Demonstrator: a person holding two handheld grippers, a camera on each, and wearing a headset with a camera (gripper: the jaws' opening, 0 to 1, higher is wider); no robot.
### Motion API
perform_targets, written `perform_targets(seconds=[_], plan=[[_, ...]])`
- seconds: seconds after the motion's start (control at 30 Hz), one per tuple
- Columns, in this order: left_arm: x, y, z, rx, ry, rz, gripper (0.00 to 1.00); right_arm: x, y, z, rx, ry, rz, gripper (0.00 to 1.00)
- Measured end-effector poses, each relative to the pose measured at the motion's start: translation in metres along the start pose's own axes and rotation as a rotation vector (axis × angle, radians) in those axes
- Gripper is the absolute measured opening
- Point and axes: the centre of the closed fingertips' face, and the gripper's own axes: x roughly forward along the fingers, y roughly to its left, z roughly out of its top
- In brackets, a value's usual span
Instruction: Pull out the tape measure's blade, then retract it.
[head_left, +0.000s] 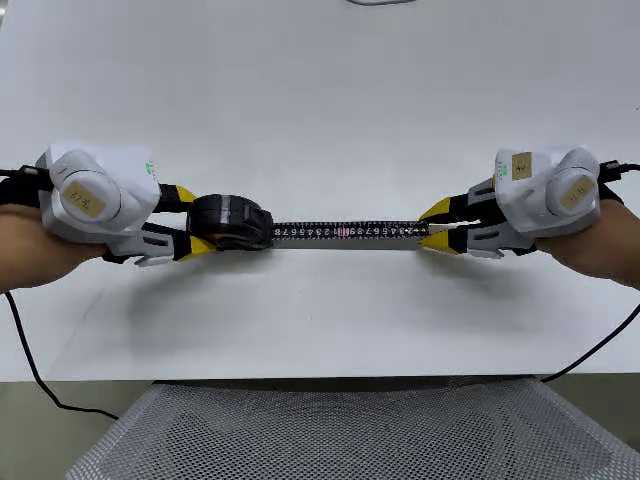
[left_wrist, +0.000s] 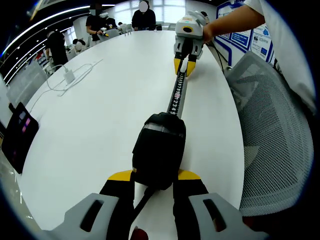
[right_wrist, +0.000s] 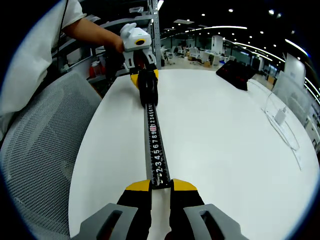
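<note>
A black tape measure case (head_left: 231, 221) sits between the yellow-tipped jaws of my left gripper (head_left: 192, 220), which is shut on it; the case (left_wrist: 159, 150) fills the near part of the left gripper view. Its dark blade (head_left: 345, 231) with white numbers runs out to the right, just above the white table (head_left: 320, 110). My right gripper (head_left: 437, 227) is shut on the blade's end. In the right gripper view the blade (right_wrist: 155, 150) stretches from my right gripper (right_wrist: 161, 187) to the case (right_wrist: 148, 85) in the left gripper (right_wrist: 145, 80). The right gripper (left_wrist: 184, 66) shows far off in the left gripper view.
A grey mesh chair back (head_left: 340, 430) stands in front of the table's near edge. Black cables (head_left: 25, 360) hang off both sides. A white charger and cable (left_wrist: 70, 76) lie on the table, a dark tablet (left_wrist: 17, 135) further along. People (left_wrist: 100, 25) sit at the far end.
</note>
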Motion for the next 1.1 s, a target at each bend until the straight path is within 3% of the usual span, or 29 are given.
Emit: perform_targets(seconds=[1.1], plan=[[0.001, 0.000, 0.000, 0.007, 0.002, 0.000, 0.24, -0.024, -0.003, -0.029, 0.003, 0.087, -0.008, 0.09]])
